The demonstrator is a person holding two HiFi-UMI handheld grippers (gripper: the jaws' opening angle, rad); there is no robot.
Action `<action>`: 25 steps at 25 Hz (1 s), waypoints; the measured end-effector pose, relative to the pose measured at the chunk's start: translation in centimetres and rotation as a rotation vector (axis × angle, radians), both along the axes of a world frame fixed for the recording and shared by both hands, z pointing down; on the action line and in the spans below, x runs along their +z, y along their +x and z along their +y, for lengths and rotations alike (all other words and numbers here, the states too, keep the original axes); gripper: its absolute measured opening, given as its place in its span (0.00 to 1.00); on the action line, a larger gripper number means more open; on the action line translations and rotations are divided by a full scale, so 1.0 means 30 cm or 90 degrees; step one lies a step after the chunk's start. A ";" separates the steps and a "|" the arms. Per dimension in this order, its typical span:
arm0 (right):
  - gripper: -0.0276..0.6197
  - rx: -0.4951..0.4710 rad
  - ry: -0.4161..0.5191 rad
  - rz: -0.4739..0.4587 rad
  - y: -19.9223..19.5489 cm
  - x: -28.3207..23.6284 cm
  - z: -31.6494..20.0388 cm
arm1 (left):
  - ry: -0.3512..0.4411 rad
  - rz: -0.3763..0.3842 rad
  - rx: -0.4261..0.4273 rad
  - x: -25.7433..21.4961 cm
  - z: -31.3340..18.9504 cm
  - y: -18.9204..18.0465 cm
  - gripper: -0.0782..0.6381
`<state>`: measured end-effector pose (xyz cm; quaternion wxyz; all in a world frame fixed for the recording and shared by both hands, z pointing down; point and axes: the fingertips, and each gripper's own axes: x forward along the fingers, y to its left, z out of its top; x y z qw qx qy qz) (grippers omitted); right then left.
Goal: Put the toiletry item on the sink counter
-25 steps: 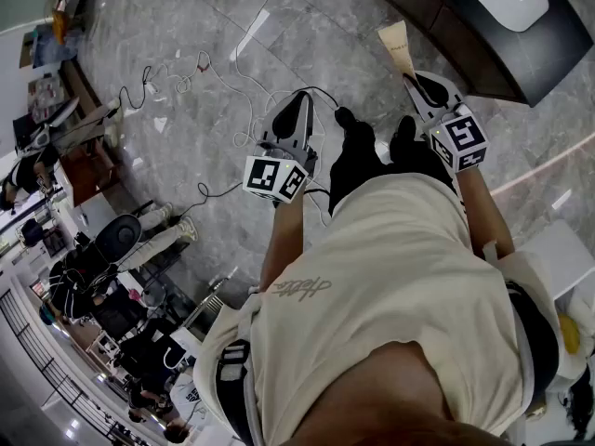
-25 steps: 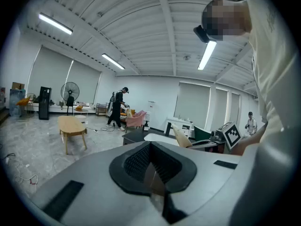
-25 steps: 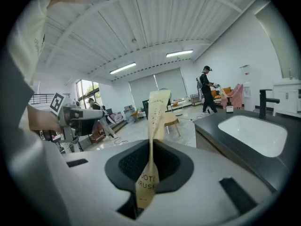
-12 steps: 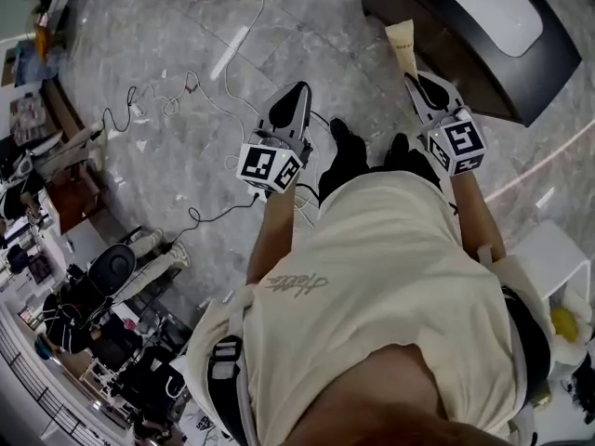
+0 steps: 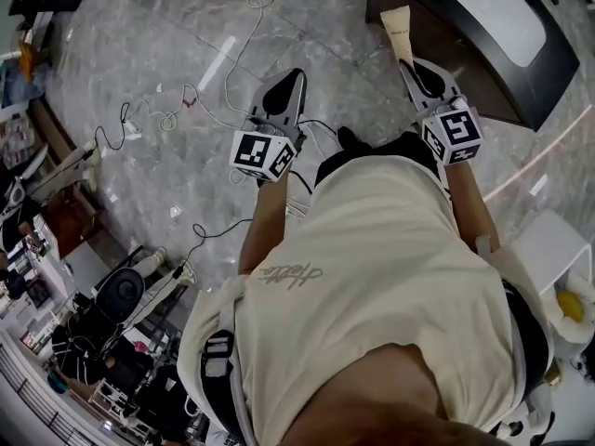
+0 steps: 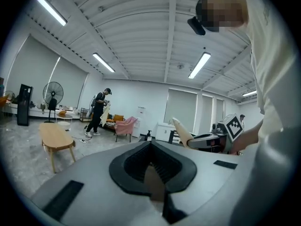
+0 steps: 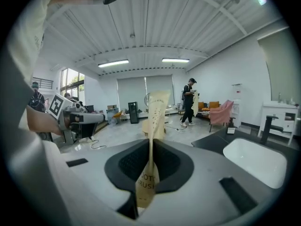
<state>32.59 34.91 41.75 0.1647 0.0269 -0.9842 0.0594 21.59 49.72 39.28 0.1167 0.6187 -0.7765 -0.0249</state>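
A cream toiletry tube sticks out forward from my right gripper, which is shut on it. In the right gripper view the tube stands pinched between the jaws, its flat crimped end up. Ahead and to the right is the dark sink counter with a white basin; the basin lies low at the right in the right gripper view. My left gripper is held out over the floor, shut and holding nothing. In the left gripper view the right gripper and the tube show at the right.
Cables trail across the grey marble floor. A wooden bench and a standing fan are at the left in the left gripper view. People stand far off by pink chairs. A white stand is at my right side.
I have stepped toward the sink counter: it and the basin have grown nearer at the upper right. Both grippers keep their pose, the tube still held in the right one.
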 end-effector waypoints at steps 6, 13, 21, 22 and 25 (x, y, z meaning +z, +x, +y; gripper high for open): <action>0.08 0.026 -0.006 0.010 -0.127 0.032 -0.041 | -0.006 0.006 0.003 0.051 -0.019 -0.161 0.11; 0.08 0.028 -0.016 -0.010 -0.282 0.059 -0.284 | -0.024 0.018 -0.001 0.091 -0.262 -0.290 0.11; 0.08 0.019 -0.067 -0.039 -0.459 0.086 -0.660 | -0.040 -0.018 -0.007 -0.038 -0.638 -0.445 0.11; 0.08 0.013 -0.065 -0.043 -0.483 0.083 -0.702 | -0.039 -0.020 -0.016 -0.054 -0.677 -0.469 0.11; 0.08 0.000 -0.062 -0.046 -0.549 0.075 -0.823 | -0.025 -0.007 -0.039 -0.081 -0.790 -0.520 0.11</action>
